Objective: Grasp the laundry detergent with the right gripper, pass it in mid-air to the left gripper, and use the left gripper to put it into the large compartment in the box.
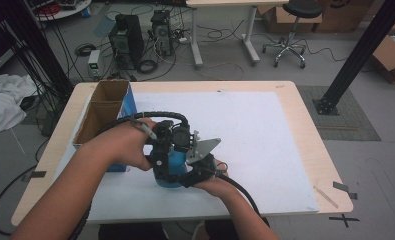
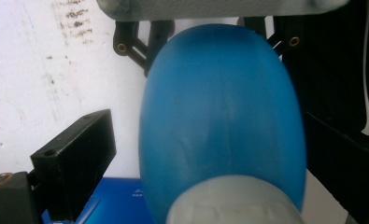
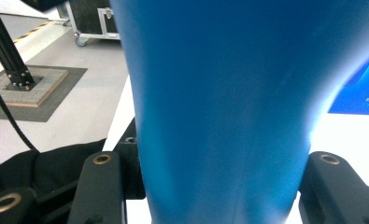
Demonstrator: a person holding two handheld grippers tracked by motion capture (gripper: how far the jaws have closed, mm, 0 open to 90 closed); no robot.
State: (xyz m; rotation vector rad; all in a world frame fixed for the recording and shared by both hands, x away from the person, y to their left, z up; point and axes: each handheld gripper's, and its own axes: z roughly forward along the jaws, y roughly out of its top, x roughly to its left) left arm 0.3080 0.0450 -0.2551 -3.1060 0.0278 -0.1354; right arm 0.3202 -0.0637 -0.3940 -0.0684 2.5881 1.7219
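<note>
Blue bottle (image 1: pixel 174 167) is sitting near the front-centre of the white board (image 1: pixel 265 150), which is lying on a light wood table (image 1: pixel 310 145) with rounded corners. Board surface is looking matte, scuffed and smudged with grey marks in the left gripper view.

Bottle body is showing as smooth, slightly translucent blue plastic, rounded and bulging in the left gripper view (image 2: pixel 219 121), with a pale whitish cap or neck (image 2: pixel 233 205) at the bottom of that frame. In the right gripper view the body (image 3: pixel 229 116) is tapering downward between two black jaws.

Left gripper (image 1: pixel 160 145) is coming in over the bottle; one black block jaw is standing clear of the bottle at the left of its own view, the other side is dark and unclear, so I cannot tell whether it is clamping. Right gripper (image 1: pixel 195 170) is pinching the bottle, jaws pressing on both sides, grey three-cornered plate on top.

Open cardboard box (image 1: pixel 105 107) with a blue outer side is standing at the table's left, just beside the left hand (image 1: pixel 127 145).

Room: grey floor, loose black cables, two computer towers (image 1: pixel 140 37), a rolling stool (image 1: pixel 292 30), black metal frame posts, white cloth (image 1: pixel 2 100) at far left.
</note>
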